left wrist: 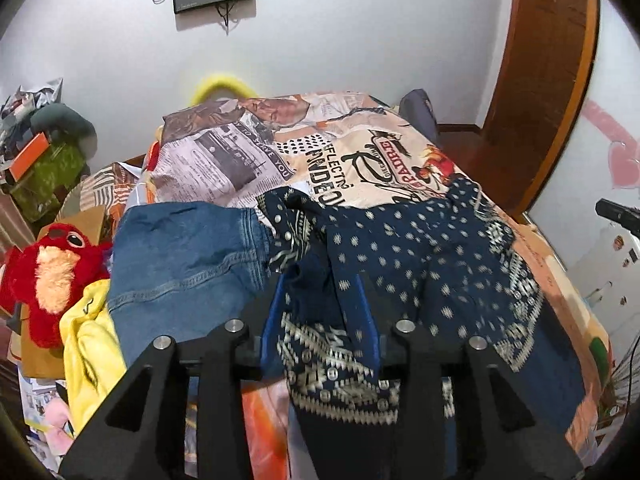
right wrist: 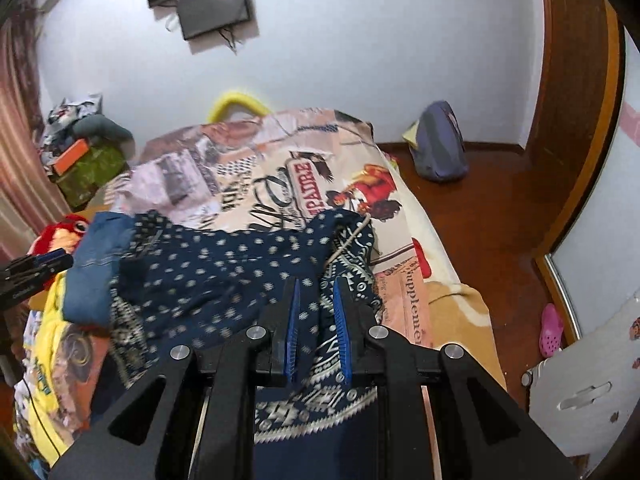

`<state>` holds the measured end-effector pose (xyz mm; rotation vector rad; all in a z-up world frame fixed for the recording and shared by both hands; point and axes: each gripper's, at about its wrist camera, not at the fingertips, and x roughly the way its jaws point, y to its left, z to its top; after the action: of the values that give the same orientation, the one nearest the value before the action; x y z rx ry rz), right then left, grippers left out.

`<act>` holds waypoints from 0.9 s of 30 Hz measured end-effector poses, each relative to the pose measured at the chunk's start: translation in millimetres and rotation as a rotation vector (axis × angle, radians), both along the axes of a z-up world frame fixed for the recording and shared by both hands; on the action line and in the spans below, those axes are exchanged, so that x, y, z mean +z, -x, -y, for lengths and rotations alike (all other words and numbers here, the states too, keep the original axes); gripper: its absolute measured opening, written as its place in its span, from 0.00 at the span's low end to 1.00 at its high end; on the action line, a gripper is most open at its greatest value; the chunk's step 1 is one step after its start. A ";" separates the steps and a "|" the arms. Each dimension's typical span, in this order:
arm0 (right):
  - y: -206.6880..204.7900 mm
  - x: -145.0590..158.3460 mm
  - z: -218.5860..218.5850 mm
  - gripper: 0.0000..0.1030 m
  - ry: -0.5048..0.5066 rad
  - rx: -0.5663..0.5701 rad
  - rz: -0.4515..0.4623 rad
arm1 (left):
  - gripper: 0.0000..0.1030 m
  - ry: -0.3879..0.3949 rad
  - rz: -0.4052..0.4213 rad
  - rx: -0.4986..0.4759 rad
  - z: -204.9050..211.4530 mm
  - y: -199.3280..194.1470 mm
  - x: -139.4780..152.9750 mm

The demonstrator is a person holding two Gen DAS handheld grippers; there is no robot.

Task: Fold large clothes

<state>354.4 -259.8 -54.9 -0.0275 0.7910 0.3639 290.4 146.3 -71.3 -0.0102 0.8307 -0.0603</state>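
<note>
Navy patterned garment (right wrist: pixel 224 276) drapes between both grippers' fingers (left wrist: pixel 362 300).

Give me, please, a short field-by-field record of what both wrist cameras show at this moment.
surface: bed under a printed collage cover
garment: navy patterned garment, spread and crumpled across the bed
left gripper: shut on the garment's bordered edge
right gripper: cloth between its blue pads, jaws a little apart
beside garment: folded jeans, to its left
also on that side: red plush toy, yellow clothing

Soft navy cloth garment (right wrist: pixel 224 272); floor (right wrist: pixel 488 216) seemingly glossy wood.
</note>
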 end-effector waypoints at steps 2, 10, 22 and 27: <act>12.6 4.0 0.2 0.23 0.008 0.000 0.017 | 0.42 0.007 -0.002 0.000 -2.8 14.9 2.0; 52.5 3.3 10.0 0.57 0.074 -0.029 0.065 | 0.67 0.042 -0.062 0.033 -12.4 67.8 -16.7; 74.6 -82.7 41.3 0.60 0.122 -0.032 -0.158 | 0.67 0.202 -0.309 0.039 -15.7 111.8 -116.9; 75.5 -130.1 54.8 0.60 0.066 -0.045 -0.300 | 0.67 0.327 -0.393 0.055 -16.6 119.3 -151.8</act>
<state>278.9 -314.5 -184.9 -0.0170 1.0987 0.3028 171.1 162.9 -223.0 -0.3628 1.2053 -0.1447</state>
